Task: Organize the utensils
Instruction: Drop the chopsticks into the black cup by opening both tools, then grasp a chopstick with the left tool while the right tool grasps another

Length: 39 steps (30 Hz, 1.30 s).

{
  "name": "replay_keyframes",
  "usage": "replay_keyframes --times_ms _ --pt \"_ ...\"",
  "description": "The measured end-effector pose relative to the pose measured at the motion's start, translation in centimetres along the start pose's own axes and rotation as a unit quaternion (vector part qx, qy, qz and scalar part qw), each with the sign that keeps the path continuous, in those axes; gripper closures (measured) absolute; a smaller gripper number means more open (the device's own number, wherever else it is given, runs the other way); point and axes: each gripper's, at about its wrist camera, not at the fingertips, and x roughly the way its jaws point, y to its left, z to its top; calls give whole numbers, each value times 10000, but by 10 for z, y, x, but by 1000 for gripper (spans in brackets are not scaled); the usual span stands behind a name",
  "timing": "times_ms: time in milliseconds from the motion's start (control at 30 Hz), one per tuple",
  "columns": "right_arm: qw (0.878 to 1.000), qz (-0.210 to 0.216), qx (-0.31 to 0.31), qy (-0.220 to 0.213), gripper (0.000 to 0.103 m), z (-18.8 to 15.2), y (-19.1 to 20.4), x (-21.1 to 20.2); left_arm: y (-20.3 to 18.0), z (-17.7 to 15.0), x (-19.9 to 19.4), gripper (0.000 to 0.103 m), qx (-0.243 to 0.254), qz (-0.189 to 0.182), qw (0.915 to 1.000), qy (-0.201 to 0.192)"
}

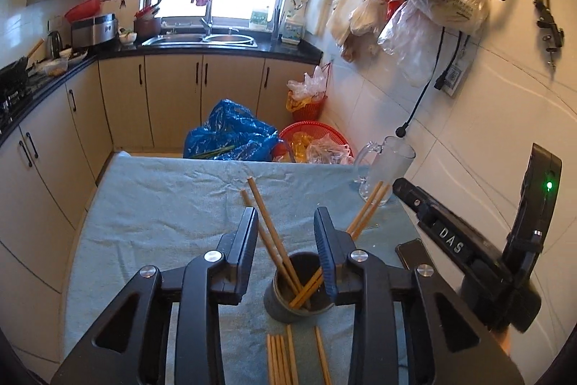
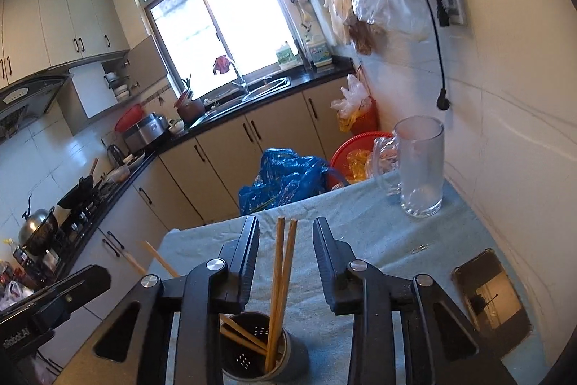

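On the desk (image 1: 144, 204), draped in a pale blue-grey cloth, a dark cylindrical metal holder (image 1: 296, 287) stands upright near the front edge. In the left wrist view, the left claw (image 1: 286, 237) hangs just above it with its jaws apart, gripping nothing. Between the jaws, one pair of long wooden chopsticks (image 1: 268, 222) stands in the holder with its tops leaning far and to the left. A second pair of wooden chopsticks (image 1: 364, 211) leans the other way, its tops pointing right toward the clear glass mug (image 1: 386, 168) at the far right corner. A bundle of loose wooden chopsticks (image 1: 281, 359) lies flat on the cloth just in front of the holder, long axes running near to far. Right of the holder lies a dark phone (image 1: 411, 249). The right claw (image 2: 286, 255) also stands open, empty, over the holder, the second pair rising nearly upright between its jaws without touching them.
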Motion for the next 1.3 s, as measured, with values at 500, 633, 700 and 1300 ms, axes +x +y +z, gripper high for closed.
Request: replay_keyframes --times_ms 500,633,700,1300 --pt "9949 -253 -797 570 52 -27 -6 -128 -1 -72 -111 59 233 110 9996 -141" --pt "9885 -479 -1192 801 38 -44 -7 -154 4 -104 -110 57 215 145 9995 186" --pt "9816 -545 -1439 1128 37 -62 -8 -158 8 -122 -99 57 198 177 9987 435" --pt "9448 176 -1430 2943 58 -233 -13 -32 27 -223 53 82 8 -60 9752 2213"
